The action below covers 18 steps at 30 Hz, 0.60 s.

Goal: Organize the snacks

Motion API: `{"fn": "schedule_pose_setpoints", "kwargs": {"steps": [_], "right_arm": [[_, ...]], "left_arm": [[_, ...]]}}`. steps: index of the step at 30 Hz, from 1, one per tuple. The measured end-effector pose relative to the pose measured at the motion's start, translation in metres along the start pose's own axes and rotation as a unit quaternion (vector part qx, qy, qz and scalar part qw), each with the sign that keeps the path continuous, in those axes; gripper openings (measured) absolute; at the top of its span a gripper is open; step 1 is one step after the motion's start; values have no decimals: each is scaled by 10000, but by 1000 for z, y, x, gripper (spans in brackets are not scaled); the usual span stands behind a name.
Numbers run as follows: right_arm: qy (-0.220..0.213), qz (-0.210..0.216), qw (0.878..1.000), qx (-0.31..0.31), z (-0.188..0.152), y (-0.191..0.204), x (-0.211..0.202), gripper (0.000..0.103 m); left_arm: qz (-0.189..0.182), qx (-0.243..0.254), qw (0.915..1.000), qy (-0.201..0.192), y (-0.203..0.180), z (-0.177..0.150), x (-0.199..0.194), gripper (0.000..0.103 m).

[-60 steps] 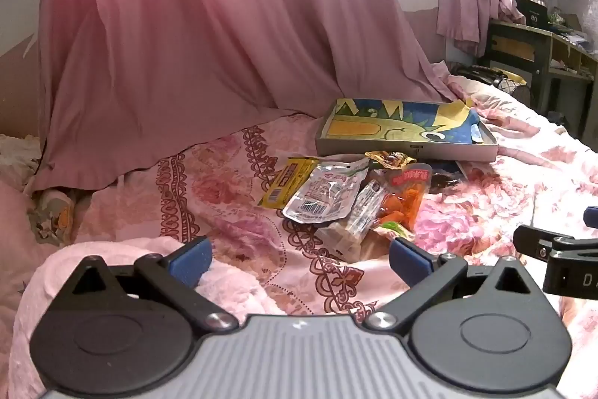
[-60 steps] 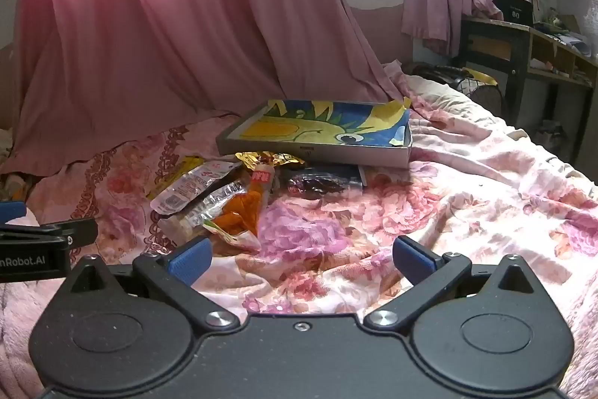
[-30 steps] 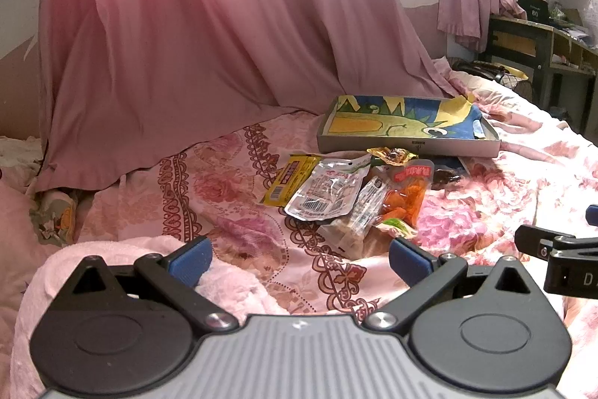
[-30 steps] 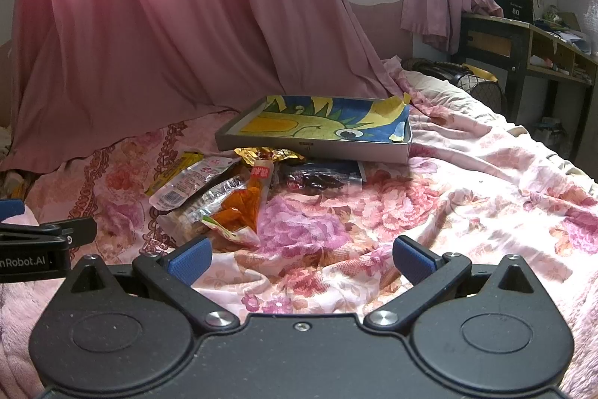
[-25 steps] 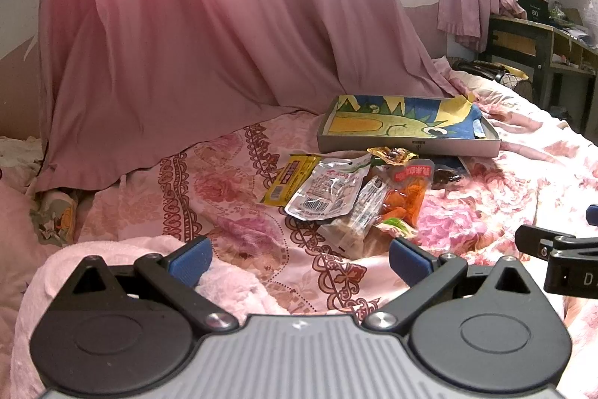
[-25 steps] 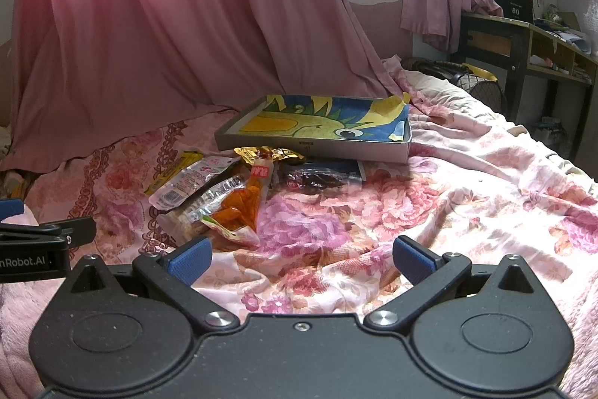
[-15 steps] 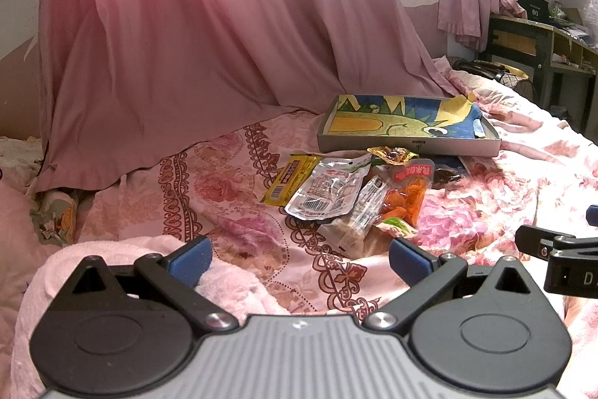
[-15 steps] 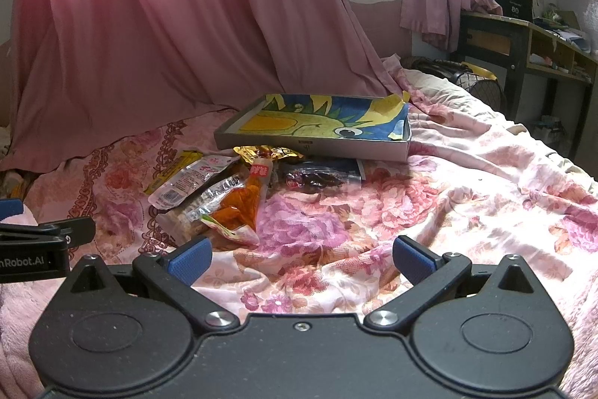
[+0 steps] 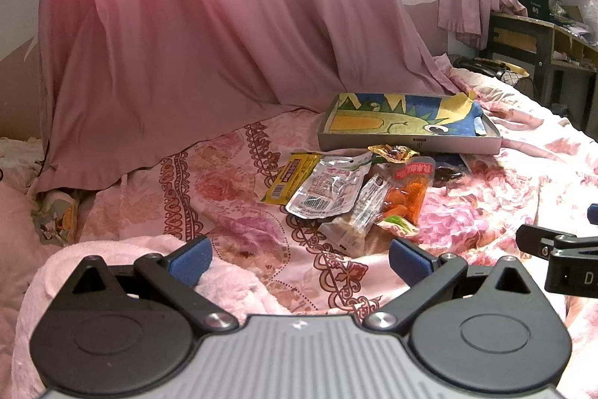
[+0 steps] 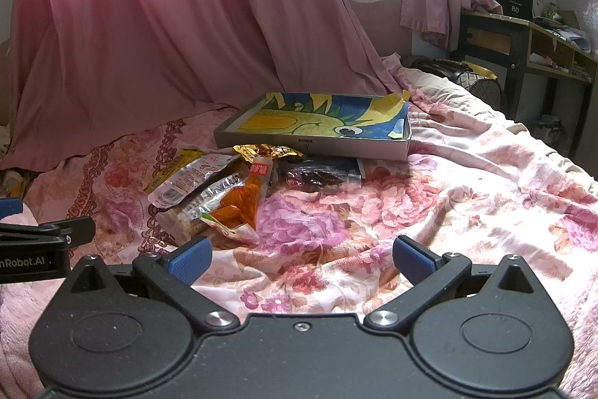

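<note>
Several snack packets lie in a loose heap on the flowered bedspread: a yellow bar wrapper (image 9: 290, 177), a silver pouch (image 9: 329, 189), a clear pack of orange snacks (image 9: 407, 194), a gold wrapper (image 9: 392, 151) and a dark packet (image 10: 321, 177). Behind them sits a shallow grey box (image 9: 411, 141) with a cartoon lining. My left gripper (image 9: 297, 258) is open, low over the bed, short of the heap. Further right, my right gripper (image 10: 301, 257) is also open with nothing between its fingers. The orange pack (image 10: 239, 202) lies just ahead and left of it.
A pink curtain (image 9: 209, 43) drapes onto the bed behind the snacks. A fluffy pink blanket (image 9: 123, 253) bunches at the near left. A dark desk (image 10: 523, 36) and a bag (image 10: 474, 81) stand past the bed's far right side.
Both views have shifted only slightly; the heap and box sit a touch nearer in the right wrist view. Both grippers stay open and nothing has been picked up.
</note>
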State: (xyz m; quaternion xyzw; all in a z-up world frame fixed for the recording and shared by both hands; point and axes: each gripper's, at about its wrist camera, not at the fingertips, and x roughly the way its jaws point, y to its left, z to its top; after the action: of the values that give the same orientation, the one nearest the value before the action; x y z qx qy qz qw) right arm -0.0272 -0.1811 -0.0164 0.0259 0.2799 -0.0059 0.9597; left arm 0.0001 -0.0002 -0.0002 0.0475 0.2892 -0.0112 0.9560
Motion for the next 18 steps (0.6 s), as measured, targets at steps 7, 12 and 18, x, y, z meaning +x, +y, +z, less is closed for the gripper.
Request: {"fn": "schedule_pose_setpoints", "kwargs": {"steps": [7,12,18], "right_arm": [[5,-1,10000,-1,0,0,1,102],[10,-2,10000,-2,0,1,1,102],[-5,8,10000,-34,0,1,1,102]], "left_arm": [[0,2,10000,2,0,0,0,103],[3,5,10000,6,0,0,0,103],[11,11,10000,13,0,0,0,103]]}}
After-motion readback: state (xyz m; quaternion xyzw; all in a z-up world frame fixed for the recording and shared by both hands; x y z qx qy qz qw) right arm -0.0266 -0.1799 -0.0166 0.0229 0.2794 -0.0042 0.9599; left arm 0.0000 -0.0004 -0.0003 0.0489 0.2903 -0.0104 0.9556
